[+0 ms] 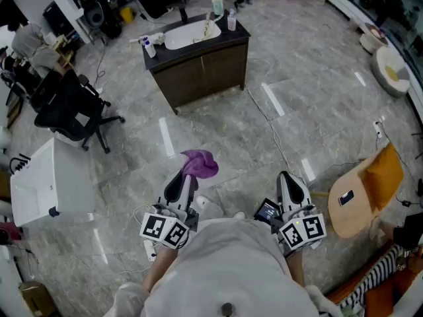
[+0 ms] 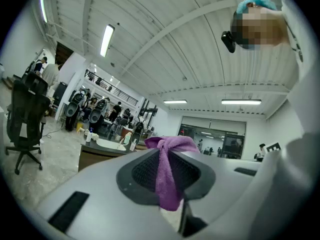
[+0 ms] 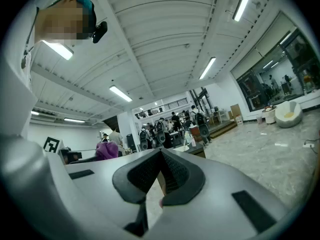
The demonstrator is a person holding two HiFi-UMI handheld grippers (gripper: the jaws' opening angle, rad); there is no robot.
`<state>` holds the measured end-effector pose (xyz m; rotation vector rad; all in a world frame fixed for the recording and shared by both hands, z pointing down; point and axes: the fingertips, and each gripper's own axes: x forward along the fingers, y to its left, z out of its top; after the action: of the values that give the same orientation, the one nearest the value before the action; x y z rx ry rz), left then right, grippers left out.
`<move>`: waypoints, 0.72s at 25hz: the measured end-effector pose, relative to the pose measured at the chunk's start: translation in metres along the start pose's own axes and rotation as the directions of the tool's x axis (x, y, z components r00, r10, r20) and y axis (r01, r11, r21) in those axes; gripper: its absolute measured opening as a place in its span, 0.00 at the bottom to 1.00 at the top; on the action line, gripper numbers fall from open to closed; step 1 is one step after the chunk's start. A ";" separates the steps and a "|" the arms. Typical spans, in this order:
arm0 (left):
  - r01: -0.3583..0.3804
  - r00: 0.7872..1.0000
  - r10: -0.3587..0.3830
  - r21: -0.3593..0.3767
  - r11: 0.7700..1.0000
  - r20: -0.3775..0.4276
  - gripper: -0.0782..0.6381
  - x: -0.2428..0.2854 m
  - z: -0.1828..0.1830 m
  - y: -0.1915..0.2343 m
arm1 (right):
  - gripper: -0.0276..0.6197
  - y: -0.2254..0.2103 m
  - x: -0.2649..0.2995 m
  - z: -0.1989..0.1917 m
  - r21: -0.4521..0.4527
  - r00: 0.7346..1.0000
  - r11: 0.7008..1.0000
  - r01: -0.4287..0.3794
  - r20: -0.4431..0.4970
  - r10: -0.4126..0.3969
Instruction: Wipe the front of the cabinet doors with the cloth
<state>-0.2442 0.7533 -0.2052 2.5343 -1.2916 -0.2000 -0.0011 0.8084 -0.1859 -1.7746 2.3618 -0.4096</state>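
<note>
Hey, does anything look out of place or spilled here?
Nothing spilled. The one oddity is a loose cable trailing across the floor from the cabinet toward you, a possible trip hazard on the way there.

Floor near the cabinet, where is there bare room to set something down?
Bare floor lies between the cabinet and the cloth, bordered by the office chair on the left and a cable on the right. The countertop is crowded.
</note>
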 end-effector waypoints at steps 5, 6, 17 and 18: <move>-0.022 1.000 0.023 -0.042 0.999 0.019 0.18 -0.001 -0.003 -0.005 | 0.09 0.004 -0.017 0.001 -0.039 0.999 0.999 -0.031 -0.025 0.030; -0.019 1.000 0.020 -0.050 0.999 0.022 0.18 -0.002 -0.005 -0.009 | 0.08 0.002 -0.019 -0.001 -0.037 0.999 0.999 -0.028 -0.034 0.027; -0.008 1.000 0.008 -0.039 0.999 0.017 0.18 -0.004 -0.016 -0.025 | 0.09 0.003 -0.021 0.002 -0.036 0.997 0.997 -0.063 -0.036 0.062; -0.010 1.000 0.011 -0.038 0.999 0.020 0.18 -0.002 -0.014 -0.025 | 0.09 0.002 -0.022 0.003 -0.030 0.997 0.997 -0.064 -0.032 0.063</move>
<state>-0.2225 0.7720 -0.2000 2.4991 -1.2959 -0.2466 0.0037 0.8297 -0.1900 -1.7123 2.4512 -0.3966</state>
